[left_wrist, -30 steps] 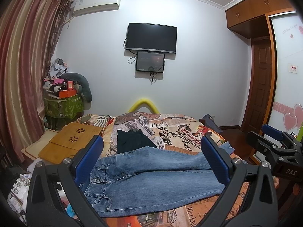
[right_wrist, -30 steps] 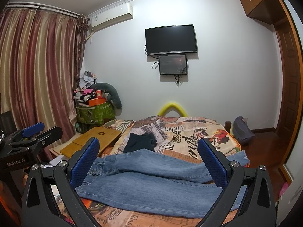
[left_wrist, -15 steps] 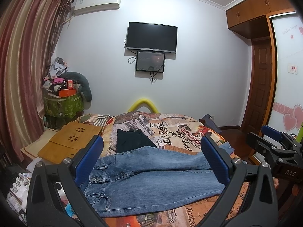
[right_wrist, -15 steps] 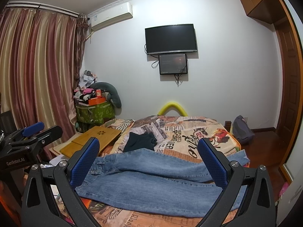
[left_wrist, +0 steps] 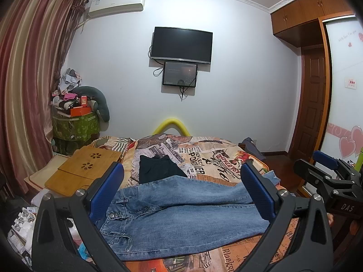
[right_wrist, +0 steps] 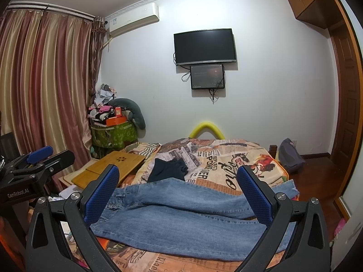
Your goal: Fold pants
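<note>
Blue jeans (left_wrist: 181, 213) lie flat across the near end of the bed, waistband to the left and legs to the right; they also show in the right wrist view (right_wrist: 181, 219). My left gripper (left_wrist: 181, 192) is open and empty, held above and in front of the jeans. My right gripper (right_wrist: 179, 195) is open and empty, likewise apart from the jeans. The right gripper also shows at the right edge of the left wrist view (left_wrist: 329, 176). The left gripper shows at the left edge of the right wrist view (right_wrist: 34, 163).
A printed bedspread (left_wrist: 215, 158) covers the bed. A dark folded garment (left_wrist: 158, 170) lies behind the jeans. A wooden lap desk (left_wrist: 84, 167) sits left of the bed. A cluttered green box (left_wrist: 74, 124), curtains, a wall TV and a wardrobe stand around.
</note>
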